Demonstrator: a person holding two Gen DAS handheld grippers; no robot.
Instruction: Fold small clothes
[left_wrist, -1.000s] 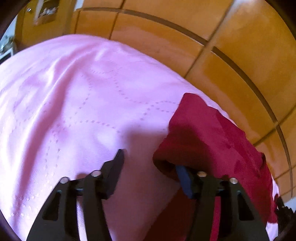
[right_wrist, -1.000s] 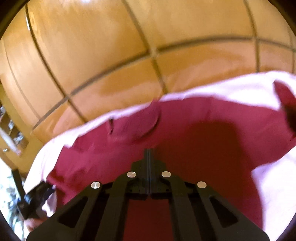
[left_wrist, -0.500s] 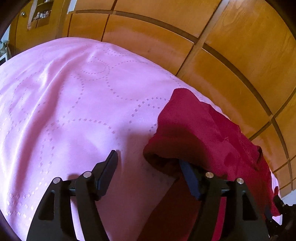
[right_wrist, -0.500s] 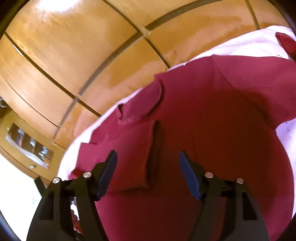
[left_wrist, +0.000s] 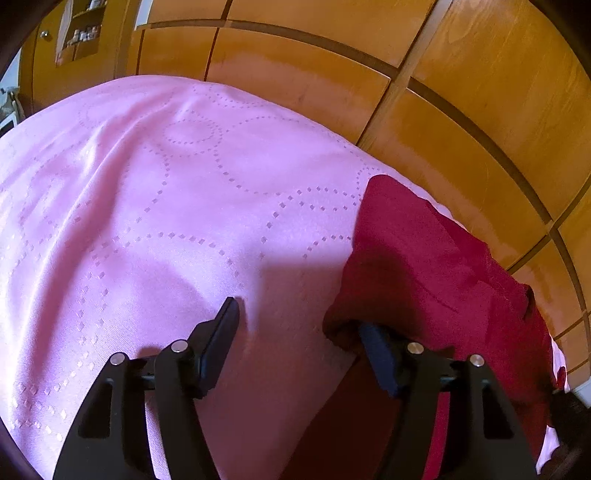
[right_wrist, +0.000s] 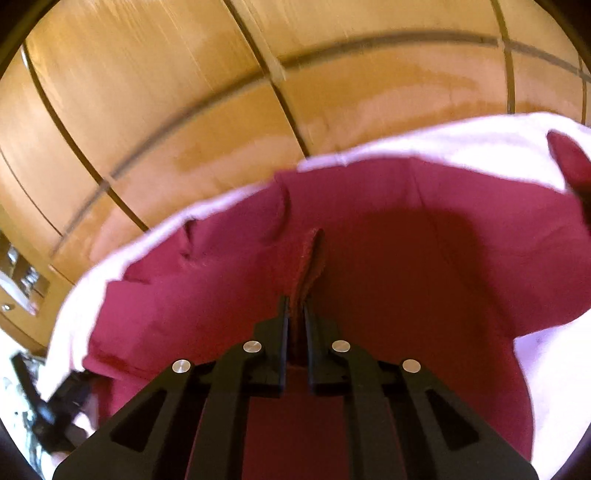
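Where the left wrist view looks forward, a pink bedspread (left_wrist: 177, 206) with dotted circle patterns covers the bed and fills most of the picture. The left gripper (left_wrist: 299, 332) hangs low over it with its jaws spread wide; one finger is over bare pink cloth, and the other finger touches the folded edge of the red garment (left_wrist: 436, 266), which partly hides its tip. The garment lies at the right side of the bedspread, close to the edge. Behind the bed stands a wall of orange wooden panels (left_wrist: 480, 74) with dark grooves between them. In the upper left corner there is a small shelf with little objects (left_wrist: 79, 35), too small to tell.

In the right wrist view, which is a little blurred, the right gripper (right_wrist: 295, 314) has its jaws nearly pressed together, pinching a raised ridge of the red garment (right_wrist: 406, 277). The garment spreads broadly on the bedspread (right_wrist: 461, 144), whose pale border shows around it. The same wooden panels (right_wrist: 166, 92) rise behind
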